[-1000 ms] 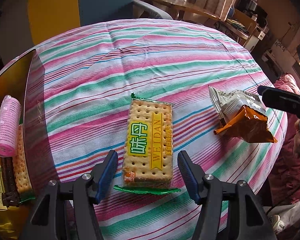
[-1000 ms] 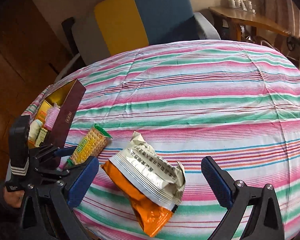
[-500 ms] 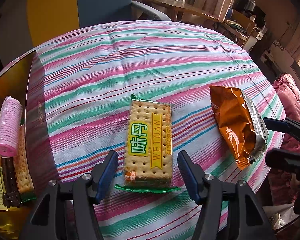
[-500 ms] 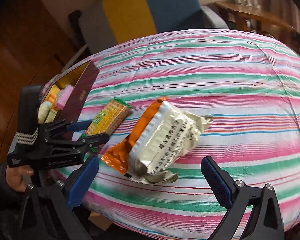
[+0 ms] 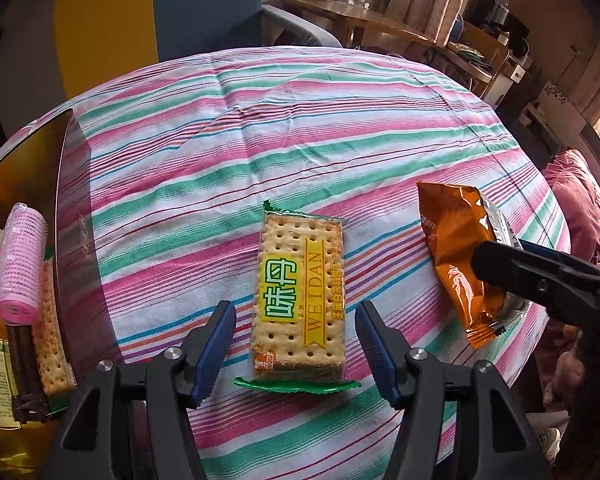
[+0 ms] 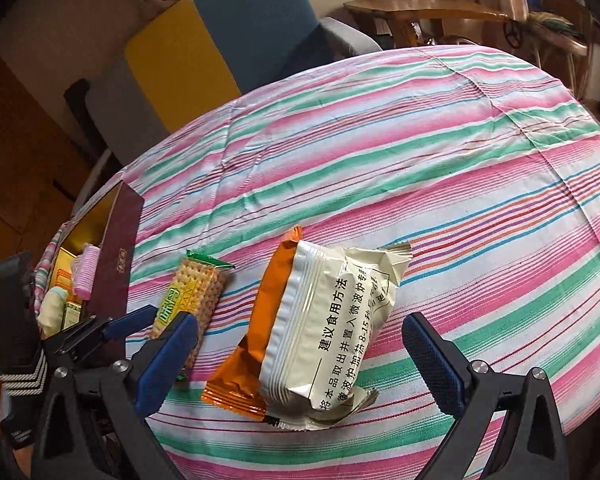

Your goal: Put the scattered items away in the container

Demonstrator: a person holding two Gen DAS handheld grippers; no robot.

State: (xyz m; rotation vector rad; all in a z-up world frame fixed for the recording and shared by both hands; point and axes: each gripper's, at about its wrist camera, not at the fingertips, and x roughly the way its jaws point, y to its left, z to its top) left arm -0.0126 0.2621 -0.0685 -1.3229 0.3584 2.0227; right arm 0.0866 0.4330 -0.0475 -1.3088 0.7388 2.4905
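Note:
A cracker pack (image 5: 300, 292) with a yellow-green label lies flat on the striped cloth. My left gripper (image 5: 296, 344) is open, its jaws on either side of the pack's near end, not touching. An orange and cream snack bag (image 6: 324, 328) lies to the right near the table edge. My right gripper (image 6: 300, 356) is open around the bag's near end. The bag also shows in the left wrist view (image 5: 456, 252). The open dark-red box (image 6: 116, 264) sits at the left with a pink roller (image 5: 22, 264) and other items inside.
The round table (image 6: 420, 168) wears a pink, green and white striped cloth. A blue and yellow chair (image 6: 220, 40) stands behind it. A wooden side table (image 6: 420, 16) is at the back right. The table edge is close under both grippers.
The snack bag has turned and settled on the cloth, cream side toward my right gripper. My right gripper has closed in around it. My left gripper and the cracker pack have not moved.

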